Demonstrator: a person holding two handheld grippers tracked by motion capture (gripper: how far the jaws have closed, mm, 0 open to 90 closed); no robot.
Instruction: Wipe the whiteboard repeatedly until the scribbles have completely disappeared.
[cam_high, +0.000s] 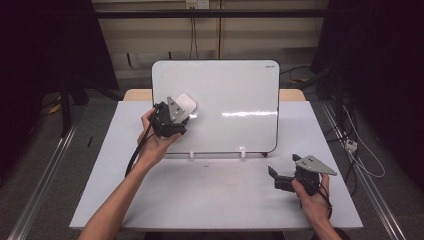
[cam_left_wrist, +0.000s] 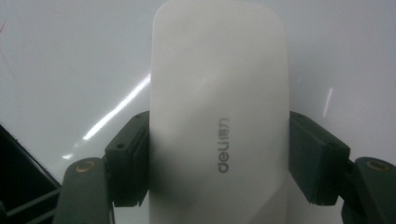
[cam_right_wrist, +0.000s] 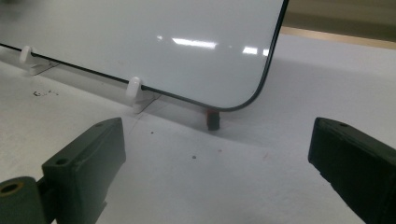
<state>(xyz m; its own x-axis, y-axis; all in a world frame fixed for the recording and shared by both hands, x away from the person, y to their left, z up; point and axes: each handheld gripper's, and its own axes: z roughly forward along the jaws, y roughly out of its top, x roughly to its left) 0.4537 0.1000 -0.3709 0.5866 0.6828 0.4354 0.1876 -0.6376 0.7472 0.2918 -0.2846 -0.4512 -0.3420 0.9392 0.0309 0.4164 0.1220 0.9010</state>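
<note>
With the left gripper (cam_high: 176, 114) pinching the white eraser (cam_left_wrist: 218, 116) against the whiteboard (cam_high: 235, 95), seemingly flat, keep even pressure and wipe in steady strokes, while the right gripper (cam_high: 276, 176) rests on the table (cam_high: 210, 200), jaws spread and holding nothing.

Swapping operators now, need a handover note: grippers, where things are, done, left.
Left gripper: shut on the white rounded plastic whiteboard eraser, held against the upper left of the white black-rimmed whiteboard.
Right gripper: open, holding nothing, low over the white table by the board's lower right corner.
Whiteboard stands tilted on white clips.
Done: eraser gripped and at the board; the surface looks free of marks.
Left: likely finish wiping, put the eraser down.
</note>
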